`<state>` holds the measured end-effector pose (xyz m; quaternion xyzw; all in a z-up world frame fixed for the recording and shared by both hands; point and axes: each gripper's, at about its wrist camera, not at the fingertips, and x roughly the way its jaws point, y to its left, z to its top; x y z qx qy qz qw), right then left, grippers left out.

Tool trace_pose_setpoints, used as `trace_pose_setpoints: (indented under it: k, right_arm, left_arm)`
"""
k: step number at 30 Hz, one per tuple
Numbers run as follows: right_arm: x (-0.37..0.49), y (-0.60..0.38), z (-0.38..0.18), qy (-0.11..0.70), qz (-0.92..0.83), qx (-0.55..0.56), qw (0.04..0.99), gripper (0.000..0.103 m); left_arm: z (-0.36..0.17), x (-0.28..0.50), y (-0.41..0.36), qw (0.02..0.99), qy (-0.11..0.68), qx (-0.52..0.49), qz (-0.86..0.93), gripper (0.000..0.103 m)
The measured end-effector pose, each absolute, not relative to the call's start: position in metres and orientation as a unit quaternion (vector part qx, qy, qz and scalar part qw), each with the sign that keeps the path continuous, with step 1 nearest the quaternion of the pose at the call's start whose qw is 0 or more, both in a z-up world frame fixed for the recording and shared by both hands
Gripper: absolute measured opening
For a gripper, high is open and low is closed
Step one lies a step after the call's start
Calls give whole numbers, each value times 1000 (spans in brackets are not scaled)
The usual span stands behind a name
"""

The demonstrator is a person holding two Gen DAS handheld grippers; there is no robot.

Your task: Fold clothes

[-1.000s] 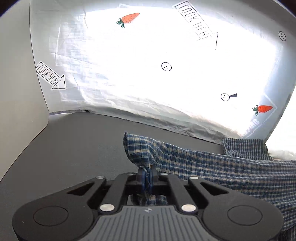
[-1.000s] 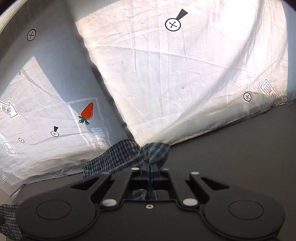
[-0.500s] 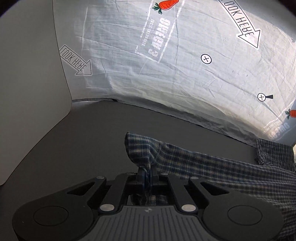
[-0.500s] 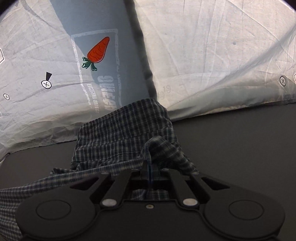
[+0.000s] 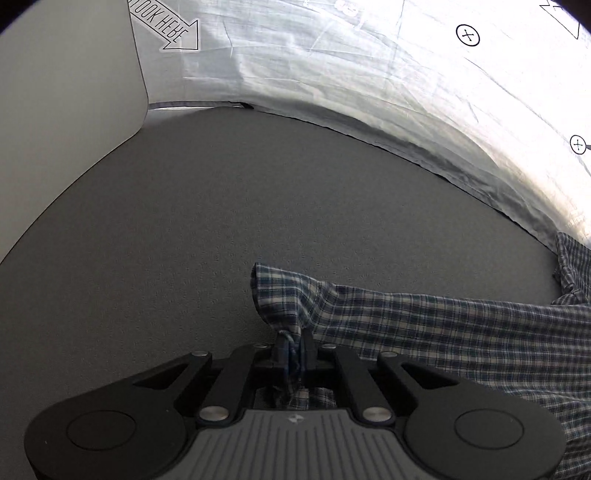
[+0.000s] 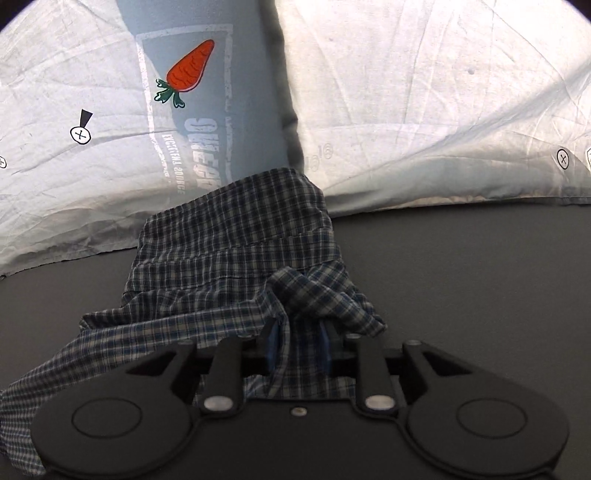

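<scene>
- I see the plaid garment (image 6: 236,258) lying on the dark table (image 5: 207,236), its far end reaching up against the white sheet (image 6: 424,110) at the back.
- In the right wrist view the cloth lies in folded layers ahead of the fingers, with a loose ruffle of fabric bunched right at the fingertips.
- My right hand-held gripper (image 6: 297,347) is released: the two blue pads (image 6: 271,349) stand apart, and the plaid cloth runs between them without being pinched.
- My left hand-held gripper (image 5: 291,350) is clenched on a corner of the garment (image 5: 424,328); the cloth gathers into a tight twist between the fingers and fans out above them.
- From that corner the fabric stretches off to the right across the table, in the left wrist view.
- The table to the left of the left hand-held gripper is bare grey surface.
- The sheet carries printed marks: a carrot (image 6: 188,70), crossed circles (image 5: 467,35) and a "look here" arrow (image 5: 168,27).
- A plain pale panel (image 5: 66,92) stands at the far left of the table.
</scene>
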<state>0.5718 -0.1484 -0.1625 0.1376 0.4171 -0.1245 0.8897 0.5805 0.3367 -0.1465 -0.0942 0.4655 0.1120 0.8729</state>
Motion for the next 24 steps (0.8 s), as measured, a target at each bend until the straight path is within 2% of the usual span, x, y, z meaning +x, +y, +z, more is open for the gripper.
trace_pose_setpoints:
  k: [6,13,22,24]
  right_arm:
    - [539,-149,-144,401,-125,144,896,25]
    - [494,-145,-155,410,-115,181,886,25]
    - [455,-146,-166,397,-102,291,864,27]
    - [449,-144,-167,393,-92,317,858,27]
  left_arm:
    - [-129,571,322,883,452,-76,103,6]
    - [-117,556,286,891,446,-55,57,6]
    - [-135,520,197,885,460,-13,-72,6]
    - [-143,513,176,879,466,-1,-103,9]
